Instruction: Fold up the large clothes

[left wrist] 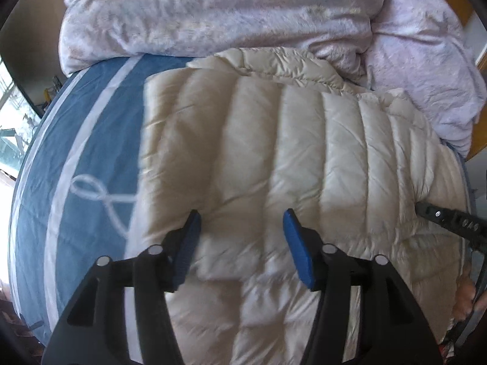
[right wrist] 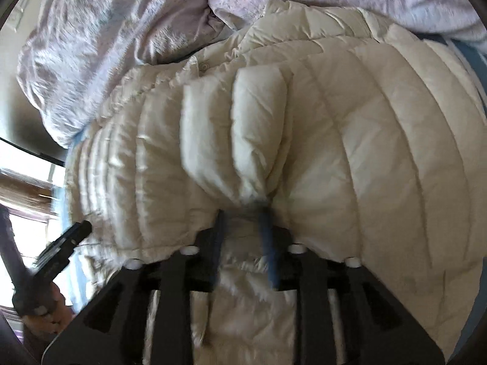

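Note:
A cream quilted puffer jacket lies spread on a bed, also filling the right wrist view. My left gripper is open, its blue pads hovering just over the jacket's near part, holding nothing. My right gripper is shut on a bunched fold of the jacket, which bulges up between and beyond its blue fingers. The right gripper's black finger shows at the jacket's right edge in the left wrist view. The left gripper's body shows at lower left in the right wrist view.
The bed has a blue sheet with white stripes. A rumpled lavender duvet is piled along the far side and behind the jacket. A window is at the left. A hand shows at the lower right.

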The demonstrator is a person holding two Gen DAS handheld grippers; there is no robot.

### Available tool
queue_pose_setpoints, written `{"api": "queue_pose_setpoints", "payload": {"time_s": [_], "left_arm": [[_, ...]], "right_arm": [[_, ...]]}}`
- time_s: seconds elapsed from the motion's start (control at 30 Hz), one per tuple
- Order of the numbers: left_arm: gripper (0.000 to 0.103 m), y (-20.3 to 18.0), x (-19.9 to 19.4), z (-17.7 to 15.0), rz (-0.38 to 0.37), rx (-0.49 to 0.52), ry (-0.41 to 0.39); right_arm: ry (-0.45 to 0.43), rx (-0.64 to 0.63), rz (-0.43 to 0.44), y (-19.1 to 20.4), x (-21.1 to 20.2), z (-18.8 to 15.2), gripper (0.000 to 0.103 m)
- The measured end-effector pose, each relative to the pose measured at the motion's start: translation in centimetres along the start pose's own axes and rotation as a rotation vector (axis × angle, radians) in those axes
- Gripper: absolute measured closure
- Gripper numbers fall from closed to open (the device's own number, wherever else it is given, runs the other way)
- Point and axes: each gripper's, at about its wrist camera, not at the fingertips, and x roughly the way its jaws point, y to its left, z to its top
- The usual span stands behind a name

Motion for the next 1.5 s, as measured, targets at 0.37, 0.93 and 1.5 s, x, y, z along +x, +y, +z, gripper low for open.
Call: {"api": "queue_pose_setpoints", "payload": {"time_s": [0.37,0.93,1.5], "left_arm": [[0.038,8.1,-4.8,-9.1,-0.063,-0.078,0.044],[0.037,8.8,-5.5,-18.9,-0.179,-0.065,0.166],[0.055,7.3,-6.0,-20.8,-0.188,-0.018,0.208]], "right_arm": [[0.021,0.013,-0.118,-7.5,-7.7,-7.2,0.026],[0.169,0.246,-0.136,-20.7,-11.5,-17.9,0.026],[0.210,0.197,-0.018,-20.6,-11.1,-19.5,0.049]]}}
